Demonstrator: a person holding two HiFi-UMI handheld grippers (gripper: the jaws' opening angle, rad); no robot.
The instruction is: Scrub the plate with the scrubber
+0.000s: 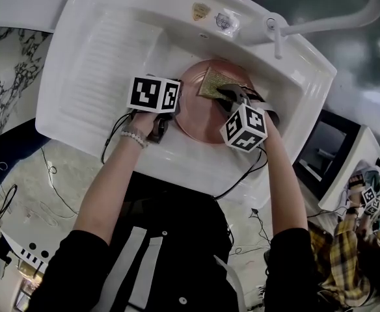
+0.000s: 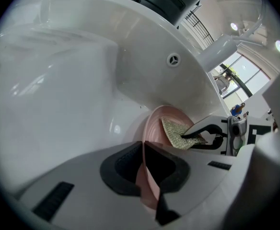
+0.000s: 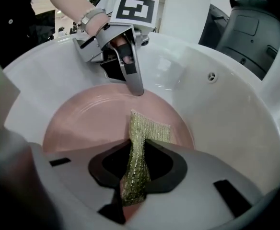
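Only partly visible, the plate (image 3: 82, 119) sits clamped in the left tool (image 2: 147, 176); right tool (image 3: 135, 174) pinches the scrubber (image 3: 152, 128).

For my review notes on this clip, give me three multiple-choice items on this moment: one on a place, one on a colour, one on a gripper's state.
1. Where does the plate sit?
A. on a shelf
B. in the sink basin
C. on the floor

2. What colour is the plate?
A. pink
B. blue
C. black

3. What state is the right gripper in?
A. open and empty
B. shut on a cup
C. shut on the scrubber

Answers:
1 B, white basin walls surround the plate.
2 A, it shows pink in all three views.
3 C, the mesh scrubber is pinched between its jaws, with its far end lying on the plate.
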